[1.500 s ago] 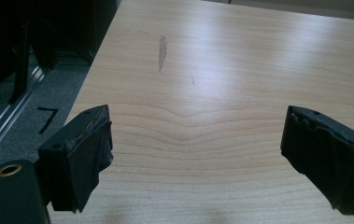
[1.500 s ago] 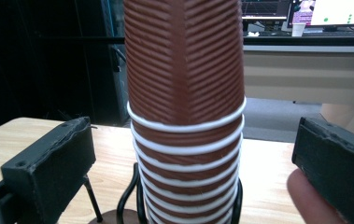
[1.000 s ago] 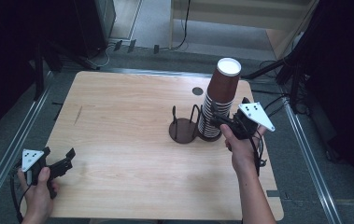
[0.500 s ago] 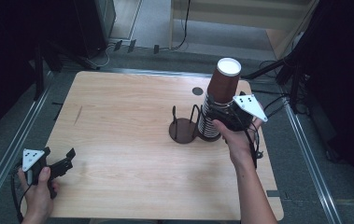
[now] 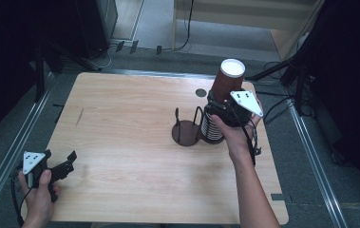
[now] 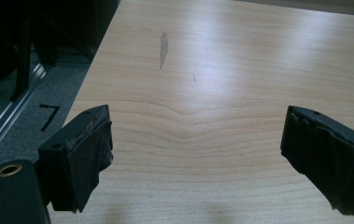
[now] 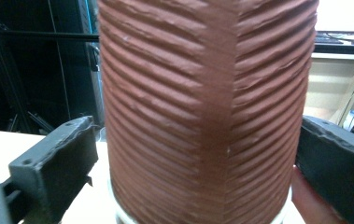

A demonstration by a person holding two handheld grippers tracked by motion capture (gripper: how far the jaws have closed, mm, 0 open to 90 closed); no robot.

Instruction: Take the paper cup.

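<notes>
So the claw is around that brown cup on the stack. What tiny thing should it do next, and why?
Probably close the right gripper on the brown cup. Its jaws stand on either side of the ribbed wall, with a gap showing at the left one, so nothing seems clamped yet. The cup sits upside down atop the stack of cups; a firm hold should come before any lift. The left gripper is open, away over bare table.

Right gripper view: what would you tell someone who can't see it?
A tall brown ribbed paper cup stands upside down, close up, between the right claw's two black open jaws. Dark shelving stands behind it.
</notes>
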